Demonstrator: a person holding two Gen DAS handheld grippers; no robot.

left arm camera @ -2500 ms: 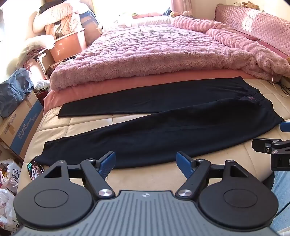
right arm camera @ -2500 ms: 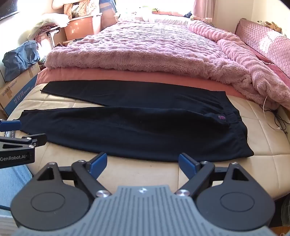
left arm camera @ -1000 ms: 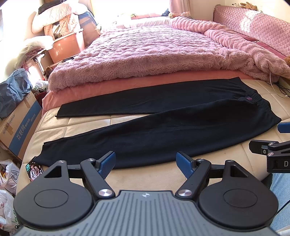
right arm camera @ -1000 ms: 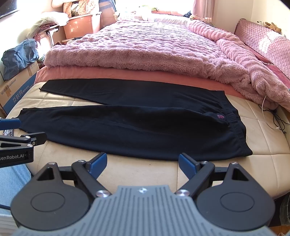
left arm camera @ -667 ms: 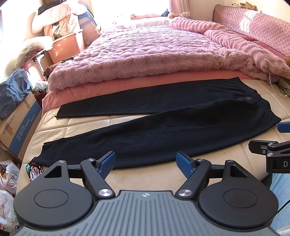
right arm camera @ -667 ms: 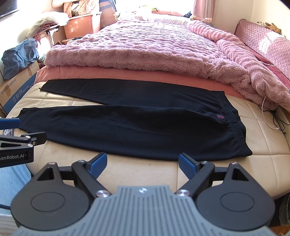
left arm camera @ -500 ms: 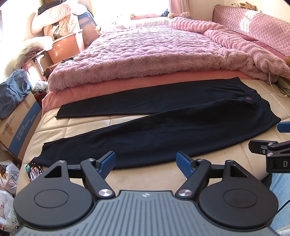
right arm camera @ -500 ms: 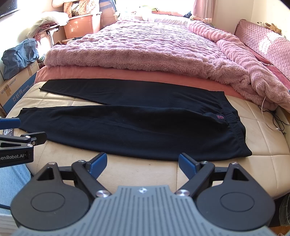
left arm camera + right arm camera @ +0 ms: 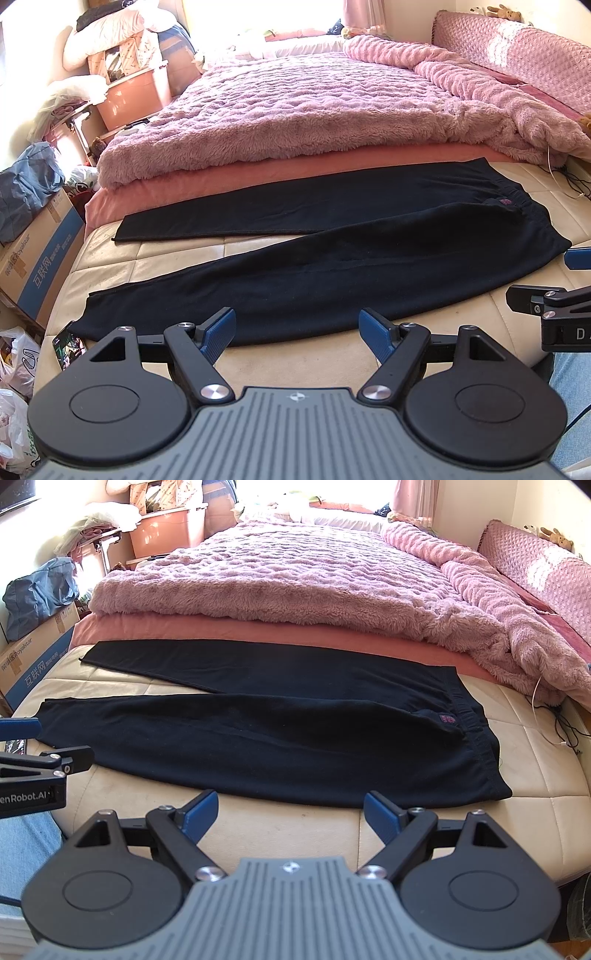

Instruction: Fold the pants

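Both grippers hover over the near edge of the bed with nothing between their blue-tipped fingers: the left gripper has its jaws spread wide just short of the lower trouser leg, and the right gripper stands likewise wide apart, a little short of the hip side of the garment. Each one shows at the margin of the other's view, the right gripper at the right edge and the left gripper at the left edge. Black pants lie flat and unfolded on the cream quilted mattress, waistband to the right, the two legs splayed in a narrow V toward the left with a wedge of mattress between them. A small purple label sits near the waistband. The far leg runs along a salmon-pink sheet, above which a fluffy pink blanket is heaped across the bed. A phone lies on the mattress corner, just beside the cuff of the near leg. Off the left side of the bed stand a cardboard box with blue print, a blue bag on top of it, and a terracotta-coloured plastic tub farther back. A thin cable trails over the mattress by the blanket's right end.
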